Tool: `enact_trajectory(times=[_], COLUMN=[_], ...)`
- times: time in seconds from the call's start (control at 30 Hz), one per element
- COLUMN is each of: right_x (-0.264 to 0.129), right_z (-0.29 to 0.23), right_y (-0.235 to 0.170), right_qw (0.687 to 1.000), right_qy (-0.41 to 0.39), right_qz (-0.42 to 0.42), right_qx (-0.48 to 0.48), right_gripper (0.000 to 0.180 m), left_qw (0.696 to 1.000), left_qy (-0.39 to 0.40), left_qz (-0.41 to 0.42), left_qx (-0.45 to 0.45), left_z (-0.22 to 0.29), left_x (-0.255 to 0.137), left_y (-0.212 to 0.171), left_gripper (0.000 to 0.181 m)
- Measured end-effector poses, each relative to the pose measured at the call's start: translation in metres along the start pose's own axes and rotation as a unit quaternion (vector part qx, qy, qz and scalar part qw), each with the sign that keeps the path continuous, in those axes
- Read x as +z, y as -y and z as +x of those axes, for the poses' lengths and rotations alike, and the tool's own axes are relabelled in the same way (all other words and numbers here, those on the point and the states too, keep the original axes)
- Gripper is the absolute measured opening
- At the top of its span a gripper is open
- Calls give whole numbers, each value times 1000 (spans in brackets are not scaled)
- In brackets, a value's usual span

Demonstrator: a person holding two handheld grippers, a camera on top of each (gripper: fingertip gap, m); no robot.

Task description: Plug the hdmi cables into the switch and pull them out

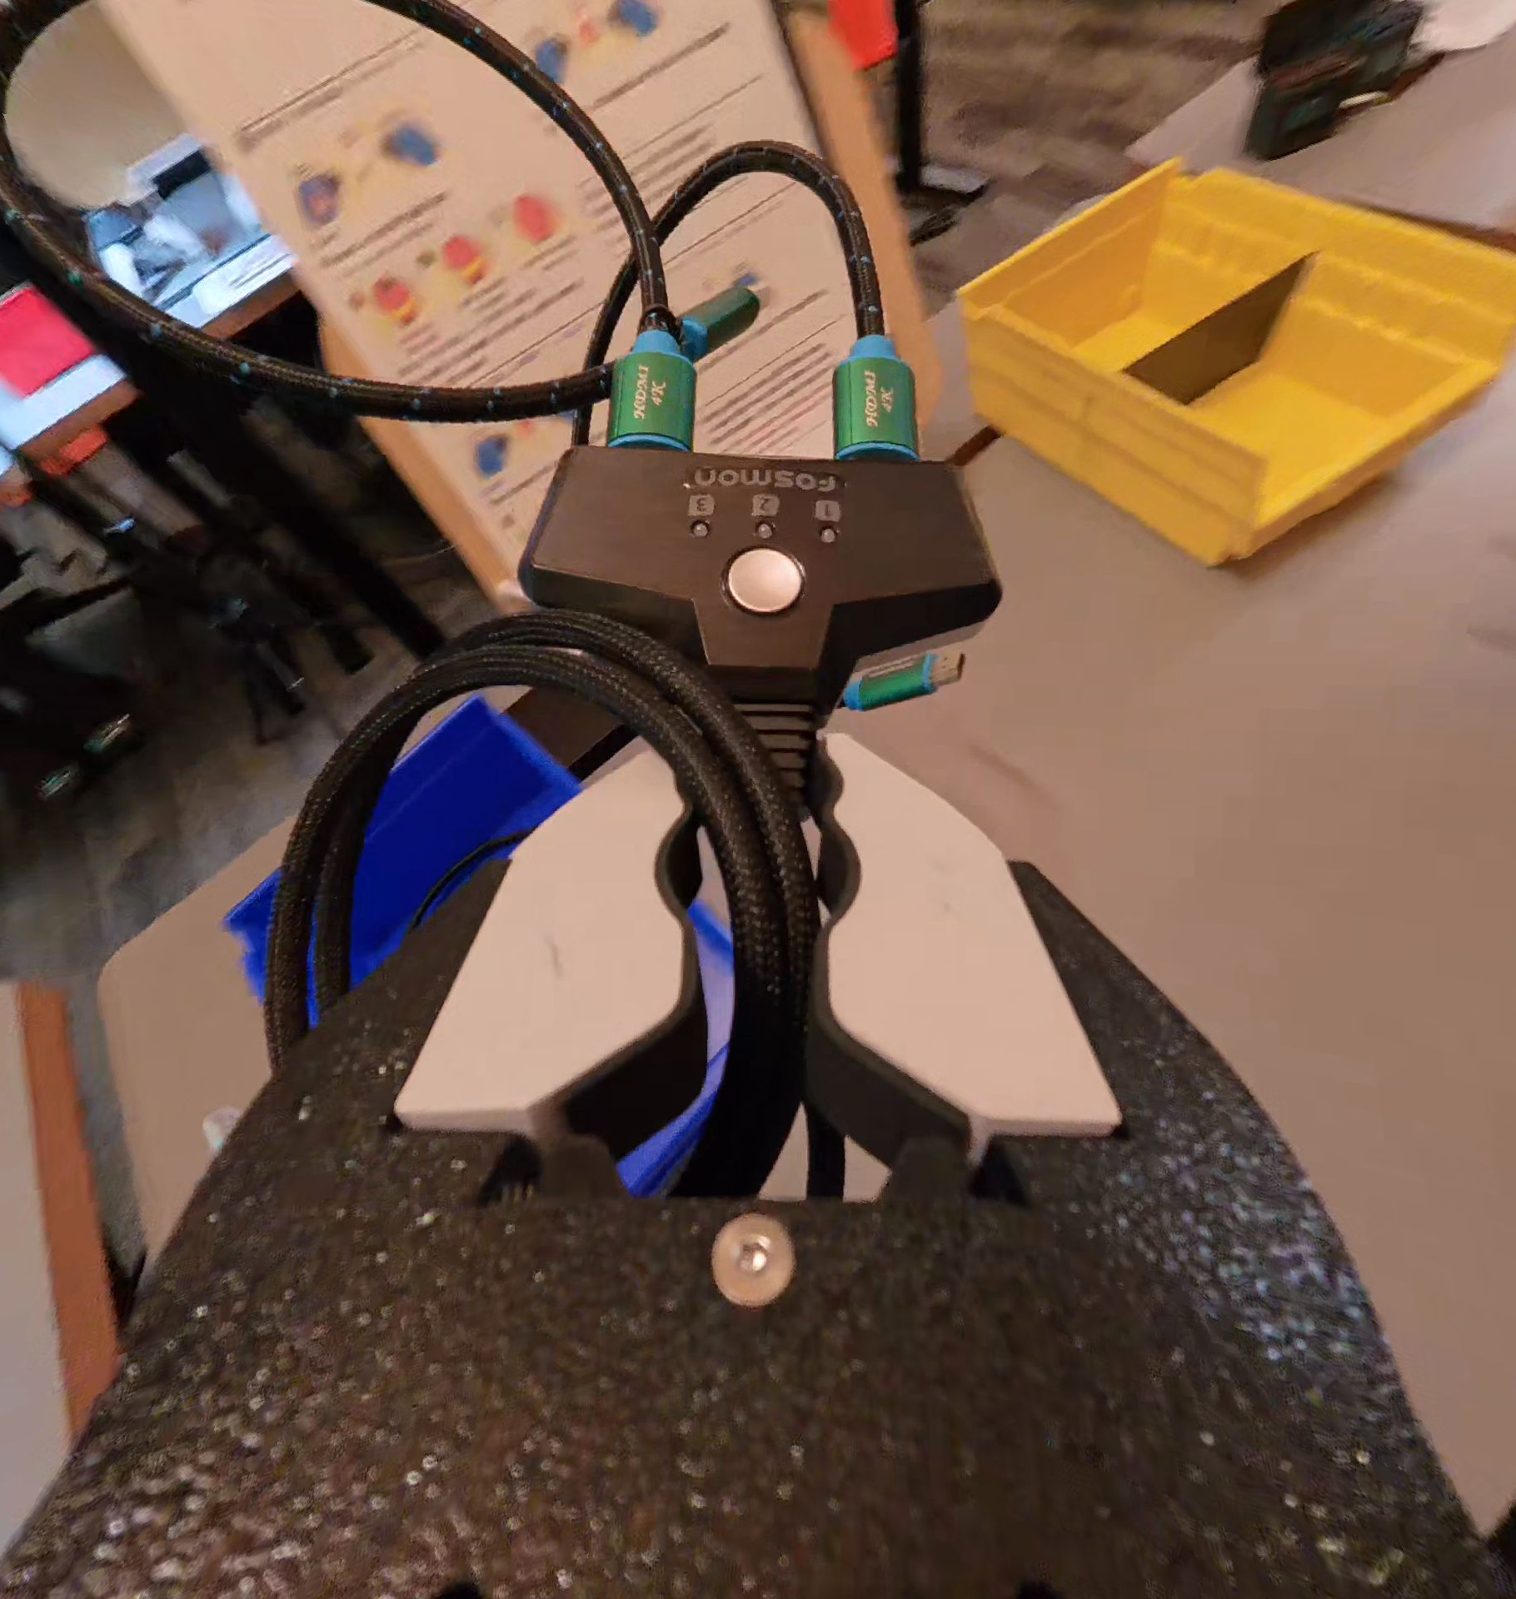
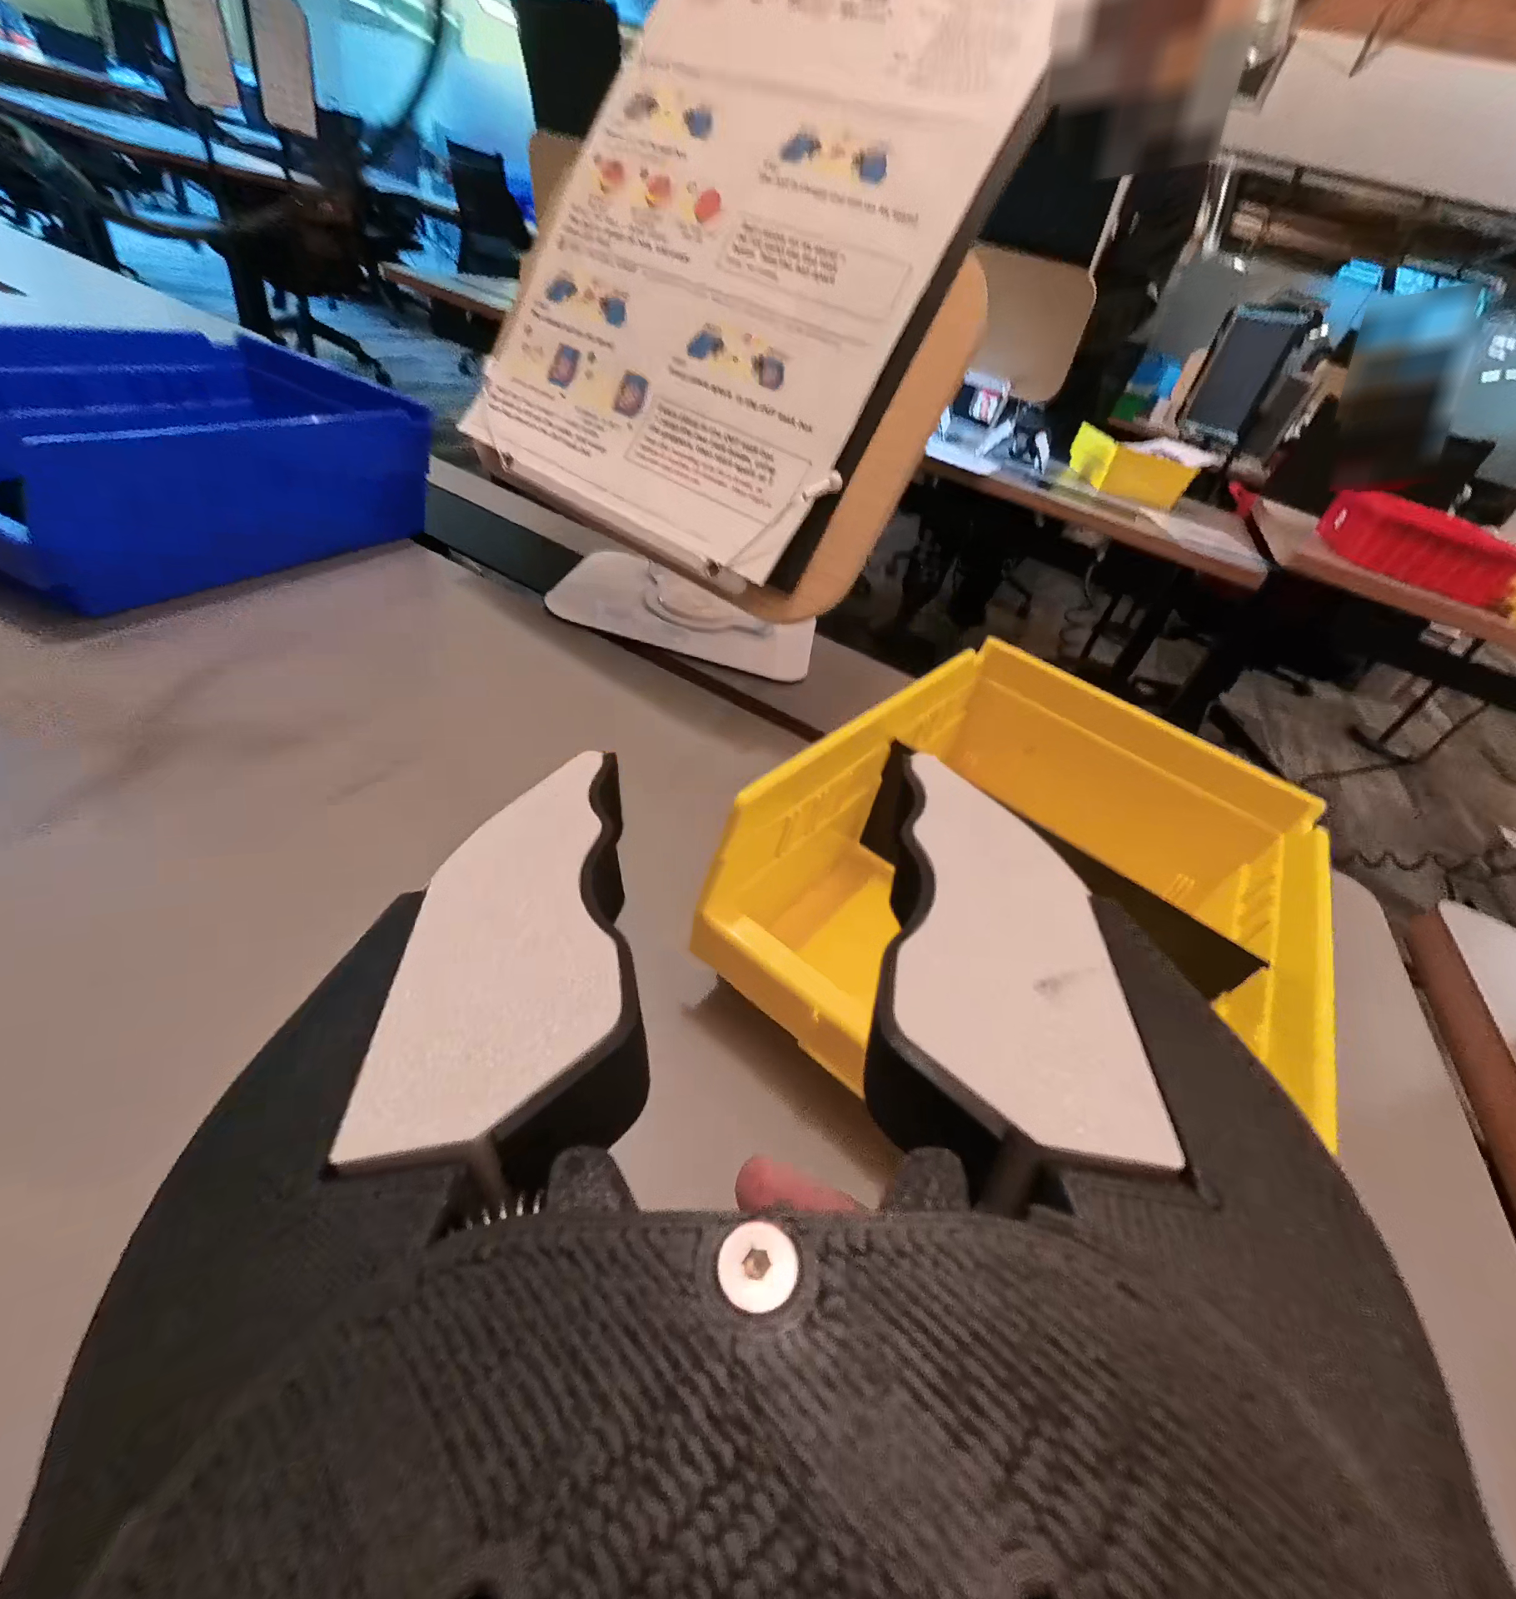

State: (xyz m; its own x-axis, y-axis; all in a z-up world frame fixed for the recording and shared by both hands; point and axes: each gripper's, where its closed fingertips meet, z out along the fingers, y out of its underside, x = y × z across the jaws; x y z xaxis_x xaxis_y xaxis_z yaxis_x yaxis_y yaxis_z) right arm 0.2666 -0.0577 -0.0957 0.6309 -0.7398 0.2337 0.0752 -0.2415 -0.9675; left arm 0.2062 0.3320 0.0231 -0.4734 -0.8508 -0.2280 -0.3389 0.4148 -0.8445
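Observation:
In the left wrist view the black T-shaped HDMI switch (image 1: 759, 554) is held up above the table. My left gripper (image 1: 750, 770) is shut on its ribbed cable neck and on the looped black braided pigtail cable (image 1: 729, 831). Two green HDMI plugs (image 1: 651, 402) (image 1: 876, 407) sit in the switch's far ports, and their flecked braided cable (image 1: 244, 355) loops up and to the left. Two loose green plugs hang behind the switch (image 1: 724, 316) and below its right side (image 1: 902, 679). My right gripper (image 2: 753, 766) is open and empty above the table, just left of the yellow bin.
An empty yellow bin (image 1: 1083, 407) (image 2: 1083, 753) stands on the grey table (image 1: 1213, 865) (image 2: 261, 779) at the right. A blue bin (image 1: 443, 831) (image 2: 192, 484) stands at the left. An instruction sheet on a stand (image 1: 495, 216) (image 2: 720, 320) rises at the table's far edge.

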Motion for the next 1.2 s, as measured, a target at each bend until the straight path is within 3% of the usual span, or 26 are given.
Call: enact_trajectory(times=[0.03, 0.17, 0.3, 0.43, 0.6, 0.7, 0.87, 1.2], right_x=[-2, -14, -33, -40, -31, -21, -17, -22], right_z=[-4, -43, -106, -164, -197, -208, -218, -226], right_y=[8, 40, 71, 63, 45, 19, -10, -27], right_qw=[1000, 992, 963, 931, 920, 917, 902, 881], right_qy=[7, 92, 213, 330, 377, 390, 418, 443], right_qz=[14, 79, 148, 129, 75, 21, -37, -43], right_qx=[-6, -45, -78, -89, -71, -81, -99, -158], right_gripper=[61, 62, 54, 48, 30, 30, 34, 24], left_qw=[1000, 992, 976, 956, 940, 931, 929, 927], left_qy=[-24, -115, -205, -271, -314, -333, -338, -335], left_qz=[4, 0, 8, 27, 31, 39, 44, 24], left_qx=[11, 49, 78, 112, 132, 144, 144, 169], left_z=[12, 65, 122, 170, 213, 229, 237, 237], left_x=[0, 11, 37, 63, 84, 87, 82, 79], left_y=[5, 2, -26, -63, -105, -119, -124, -121], left_gripper=[22, 22, 22, 22, 22, 22, 22, 22])
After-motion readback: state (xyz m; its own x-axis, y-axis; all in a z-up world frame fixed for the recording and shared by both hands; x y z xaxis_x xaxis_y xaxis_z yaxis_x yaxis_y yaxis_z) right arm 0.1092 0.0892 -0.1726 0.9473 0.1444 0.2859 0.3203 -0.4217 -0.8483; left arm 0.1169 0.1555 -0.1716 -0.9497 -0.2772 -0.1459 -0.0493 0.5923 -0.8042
